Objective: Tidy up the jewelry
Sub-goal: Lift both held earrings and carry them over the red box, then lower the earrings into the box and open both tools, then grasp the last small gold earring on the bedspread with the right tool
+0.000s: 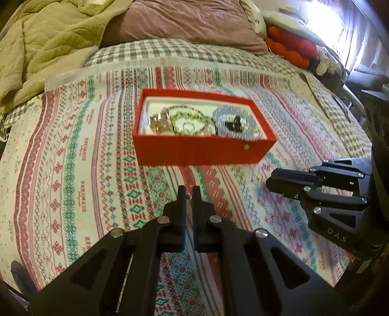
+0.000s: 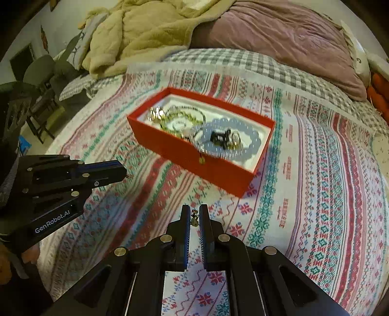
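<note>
Two black grippers hang over a bed spread with a patterned red, green and white blanket (image 1: 73,150), each pinching a tiny piece of jewelry. At nine o'clock of the left wrist view lies a rumpled tan quilt (image 1: 41,41); at twelve o'clock, a mauve pillow (image 1: 184,21) rests on a grey checked sheet (image 1: 155,52). At centre sits an open red jewelry box (image 1: 201,150) with a white lining, its near wall carrying a small gold clasp. Inside, from nine o'clock to three o'clock, lie gold-coloured pieces (image 1: 159,120), a green beaded bracelet (image 1: 192,116) and a pale blue beaded bracelet (image 1: 233,116) that rings a small black item. At six o'clock the left gripper (image 1: 189,194) has its fingers nearly together, clamped on a small metallic earring (image 1: 188,195) at their tips, above the blanket and short of the box. At three to four o'clock the right gripper (image 1: 271,181) points toward nine o'clock. From the right wrist view, the right gripper (image 2: 194,214) likewise has its fingers closed on a small dangling gold earring (image 2: 194,217), with the box at twelve o'clock and the left gripper (image 2: 125,173) at nine o'clock. Red cushions (image 1: 291,46) lie at two o'clock near a bright window.
</note>
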Available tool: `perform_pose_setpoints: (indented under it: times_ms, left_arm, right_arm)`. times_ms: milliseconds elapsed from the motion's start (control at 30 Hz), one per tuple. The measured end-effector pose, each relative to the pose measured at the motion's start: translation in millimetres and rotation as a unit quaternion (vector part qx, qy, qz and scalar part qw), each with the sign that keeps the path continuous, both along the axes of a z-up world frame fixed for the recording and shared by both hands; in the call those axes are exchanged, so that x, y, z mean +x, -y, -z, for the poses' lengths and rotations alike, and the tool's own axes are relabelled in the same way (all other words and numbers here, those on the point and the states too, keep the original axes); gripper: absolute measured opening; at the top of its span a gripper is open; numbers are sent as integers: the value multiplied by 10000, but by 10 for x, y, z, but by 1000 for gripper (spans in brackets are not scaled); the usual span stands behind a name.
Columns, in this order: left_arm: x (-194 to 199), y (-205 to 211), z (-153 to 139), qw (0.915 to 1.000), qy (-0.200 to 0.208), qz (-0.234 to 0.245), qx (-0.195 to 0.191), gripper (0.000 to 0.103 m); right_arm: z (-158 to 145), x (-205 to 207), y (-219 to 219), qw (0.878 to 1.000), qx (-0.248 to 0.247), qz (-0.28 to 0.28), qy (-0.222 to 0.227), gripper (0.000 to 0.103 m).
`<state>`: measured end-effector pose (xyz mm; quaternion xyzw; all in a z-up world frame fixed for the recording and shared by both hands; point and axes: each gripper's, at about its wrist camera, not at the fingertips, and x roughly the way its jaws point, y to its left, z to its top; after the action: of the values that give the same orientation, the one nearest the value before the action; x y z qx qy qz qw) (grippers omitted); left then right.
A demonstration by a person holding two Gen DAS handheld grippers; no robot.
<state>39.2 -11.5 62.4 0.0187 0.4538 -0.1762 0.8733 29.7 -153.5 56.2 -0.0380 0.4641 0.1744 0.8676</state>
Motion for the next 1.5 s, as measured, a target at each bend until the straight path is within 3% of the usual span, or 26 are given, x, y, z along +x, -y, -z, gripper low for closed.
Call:
perform_pose_setpoints:
  times_ms: [367, 733, 1067, 1267, 1367, 1400, 1500]
  left_arm:
    - [290, -3, -275, 9992, 309, -204, -179, 5]
    - [638, 135, -199, 9987, 285, -333, -256, 5]
    - [358, 126, -259, 9994, 297, -123, -158, 5]
    - [237, -14, -181, 9998, 28, -170, -127, 5]
    - [200, -78, -140, 9997, -94, -207, -133, 5]
    - [190, -100, -132, 9996, -122, -214, -154, 5]
    - [178, -160, -112, 9994, -174, -239, -178, 5]
  right_arm:
    - [-335, 296, 52, 9987, 278, 302, 294, 7]
    - [-409, 671, 203, 9932, 801, 797, 262, 7]
    - [-396, 427, 275, 9952, 774, 590, 124, 8]
    - [-137, 238, 106, 9989, 314, 149, -323, 23]
    - [62, 198, -5, 9985, 81, 67, -537, 50]
    - [92, 195, -18, 9985, 64, 78, -535, 64]
    - [219, 254, -78, 9984, -31, 187, -529, 65]
